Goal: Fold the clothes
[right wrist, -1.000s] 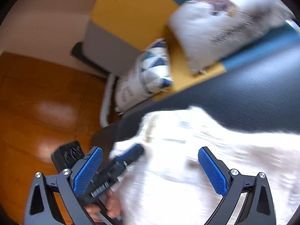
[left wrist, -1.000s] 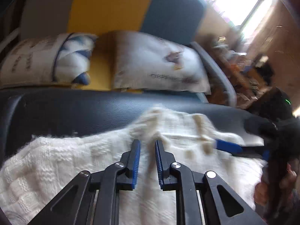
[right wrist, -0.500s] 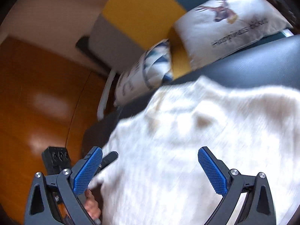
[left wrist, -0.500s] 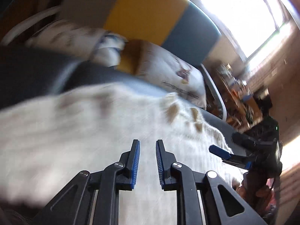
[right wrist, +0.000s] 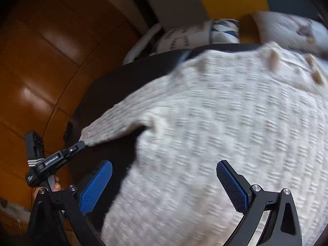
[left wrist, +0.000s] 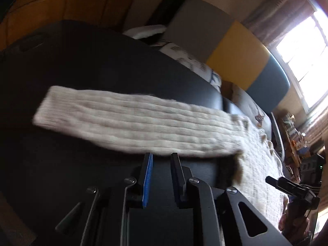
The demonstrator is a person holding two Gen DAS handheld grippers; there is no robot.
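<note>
Dark padded black surface (left wrist: 86, 65) is draped with the cream cable-knit sweater (right wrist: 225, 133), one sleeve (left wrist: 131, 123) stretched out flat. Right gripper (right wrist: 164, 186) is held wide open, empty; left gripper (left wrist: 161, 164) is nearly closed, gripping nothing. Loose knit could be snagged or bunched.

A home living room, by the look of it. Ahead of the left gripper (left wrist: 161, 160) stands a sofa (left wrist: 235, 61) with grey, yellow and teal back panels, printed throw cushions (right wrist: 205, 33) leaning against it, and a bright window (left wrist: 303, 47) up to its right. Left of the right gripper (right wrist: 164, 176) lies polished wooden flooring (right wrist: 41, 65).
</note>
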